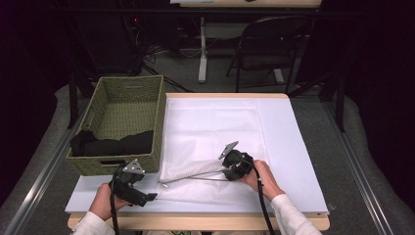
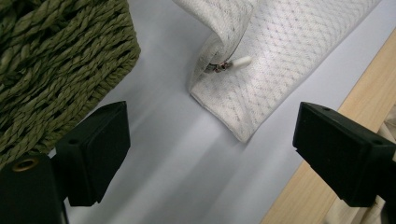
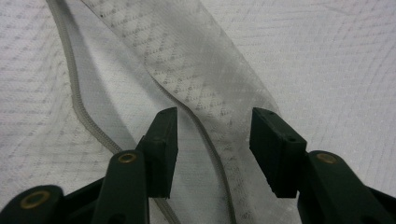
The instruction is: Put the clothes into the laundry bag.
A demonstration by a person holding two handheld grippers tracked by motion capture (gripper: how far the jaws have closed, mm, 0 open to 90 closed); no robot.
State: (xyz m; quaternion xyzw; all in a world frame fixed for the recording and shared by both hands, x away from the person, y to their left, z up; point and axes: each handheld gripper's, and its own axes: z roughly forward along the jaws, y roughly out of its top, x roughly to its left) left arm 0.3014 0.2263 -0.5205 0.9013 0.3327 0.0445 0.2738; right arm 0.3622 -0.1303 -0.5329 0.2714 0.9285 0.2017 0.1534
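From the high view, one white mesh bag (image 1: 210, 142) lies flat on the surface (image 1: 293, 147), with one green woven basket (image 1: 128, 110) beside it holding a single dark cloth (image 1: 112, 144). Two grippers are at the near edge. The right gripper (image 1: 226, 168) rests on the bag's folded-over zipper flap; the left gripper (image 1: 151, 197) sits just short of the bag's near corner, below the basket.

In the left gripper view, the jaws stand wide apart and grasp nothing; the bag's corner (image 2: 238, 93) with one white zipper pull (image 2: 240, 61) lies ahead between them, the basket to their left.

In the right gripper view, the jaws are released, parted over the flap (image 3: 205, 70), one zipper track (image 3: 205, 135) running between them without touching. No writing or labels can be read.
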